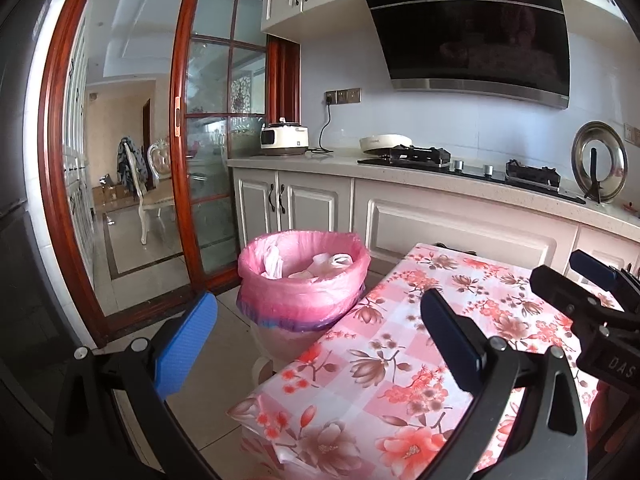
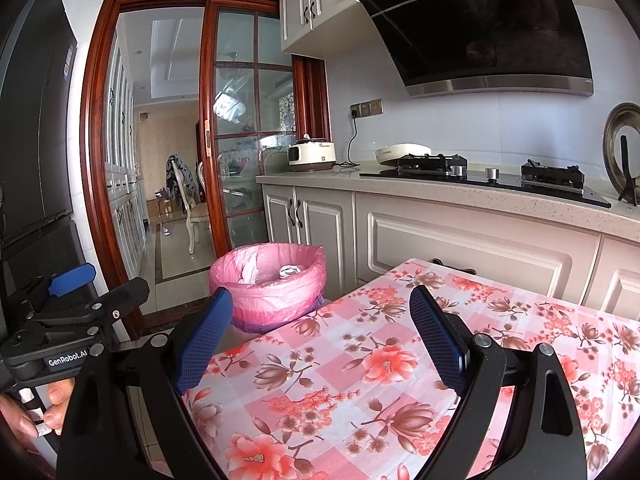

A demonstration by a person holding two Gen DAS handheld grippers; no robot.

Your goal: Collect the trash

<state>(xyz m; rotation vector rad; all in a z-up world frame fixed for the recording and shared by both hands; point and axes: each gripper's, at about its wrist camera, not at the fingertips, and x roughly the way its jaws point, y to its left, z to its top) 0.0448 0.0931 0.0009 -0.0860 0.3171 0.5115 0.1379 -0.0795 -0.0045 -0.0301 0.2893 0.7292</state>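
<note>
Both the left gripper point(image 1: 316, 344) and right gripper point(image 2: 320, 344) are spread wide and empty; the pink bin bag point(image 1: 304, 284) looks thin, soft and light, probably best pinched at its rim.

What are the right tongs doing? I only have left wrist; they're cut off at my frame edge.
Observer: The right tongs are open with nothing between the fingers, over the floral tablecloth.
Operator: Is anything gripping my left tool from below?
Observer: Yes, a hand shows at the lower left of the right wrist view, under the left tongs.
Operator: Any marking on that tool?
Observer: Its body has a GenRobot.AI label.
</note>
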